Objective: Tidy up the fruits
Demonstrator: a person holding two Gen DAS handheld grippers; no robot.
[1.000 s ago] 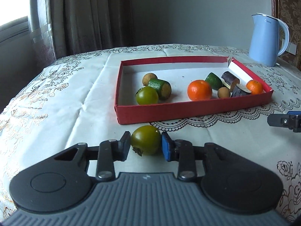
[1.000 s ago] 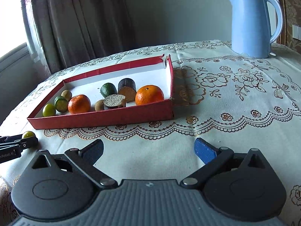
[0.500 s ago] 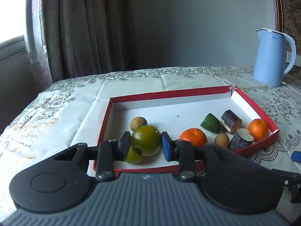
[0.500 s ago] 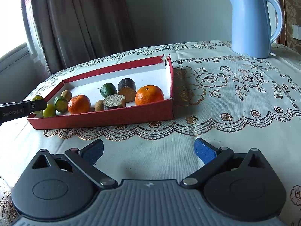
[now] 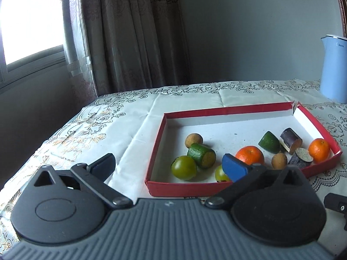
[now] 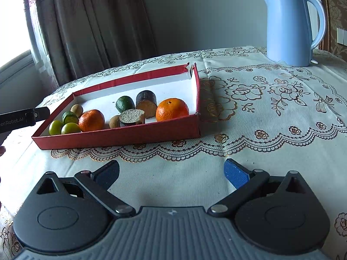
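Observation:
My left gripper (image 5: 169, 166) hangs over the near left corner of the red tray (image 5: 180, 189), its jaws opening wide with nothing between them. A green tomato (image 5: 220, 173) lies in the tray just behind its blue pad, next to a second green tomato (image 5: 184, 168). The tray also holds a cucumber piece (image 5: 201, 155), two oranges (image 5: 250, 156), brown longans, a green wedge and dark cane pieces. My right gripper (image 6: 171, 174) stands open and empty above the cloth in front of the tray (image 6: 121, 136). Both tomatoes (image 6: 70, 128) show there at the tray's left end.
A blue kettle (image 6: 290, 26) stands at the back right of the table. A lace-patterned cloth (image 6: 260, 112) covers the table. Curtains and a window lie beyond the far left edge. The left gripper's finger (image 6: 23, 119) reaches in beside the tray's left end.
The left gripper lifted the green tomato from the cloth in front of the tray, carried it over the tray and opened. The tomato now lies inside. The right gripper has not moved.

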